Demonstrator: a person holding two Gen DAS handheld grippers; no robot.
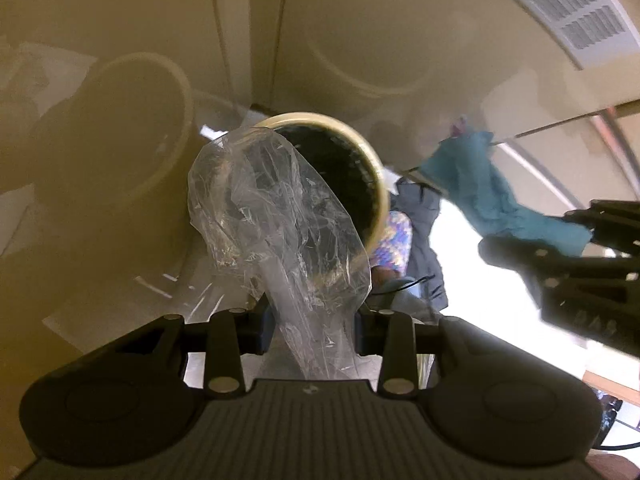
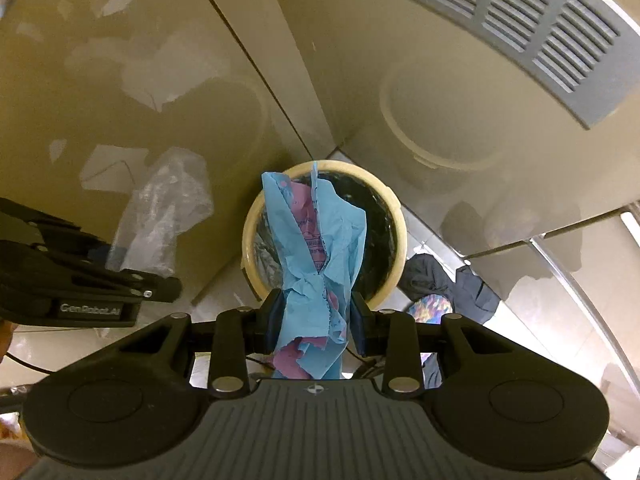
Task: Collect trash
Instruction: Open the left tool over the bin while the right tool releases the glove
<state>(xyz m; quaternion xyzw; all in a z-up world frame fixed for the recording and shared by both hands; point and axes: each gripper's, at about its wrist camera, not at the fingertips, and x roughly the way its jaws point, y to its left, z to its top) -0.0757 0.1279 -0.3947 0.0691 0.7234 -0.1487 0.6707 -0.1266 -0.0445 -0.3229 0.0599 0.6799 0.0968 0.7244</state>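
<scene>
My left gripper (image 1: 314,322) is shut on a crumpled clear plastic bag (image 1: 276,216), held up in front of the round bin (image 1: 370,160), which has a cream rim and a black liner. My right gripper (image 2: 316,320) is shut on a crumpled blue and pink paper (image 2: 320,248), held just above the same bin (image 2: 394,212). The right gripper (image 1: 576,268) with its blue paper (image 1: 476,184) shows at the right of the left wrist view. The left gripper (image 2: 80,280) with the plastic bag (image 2: 160,216) shows at the left of the right wrist view.
The bin stands in a corner of glossy beige cabinet panels (image 2: 120,80) that reflect it. A grey vent grille (image 2: 520,24) runs along the upper right. A person's dark clothes and patterned shoes (image 2: 432,304) show beside the bin.
</scene>
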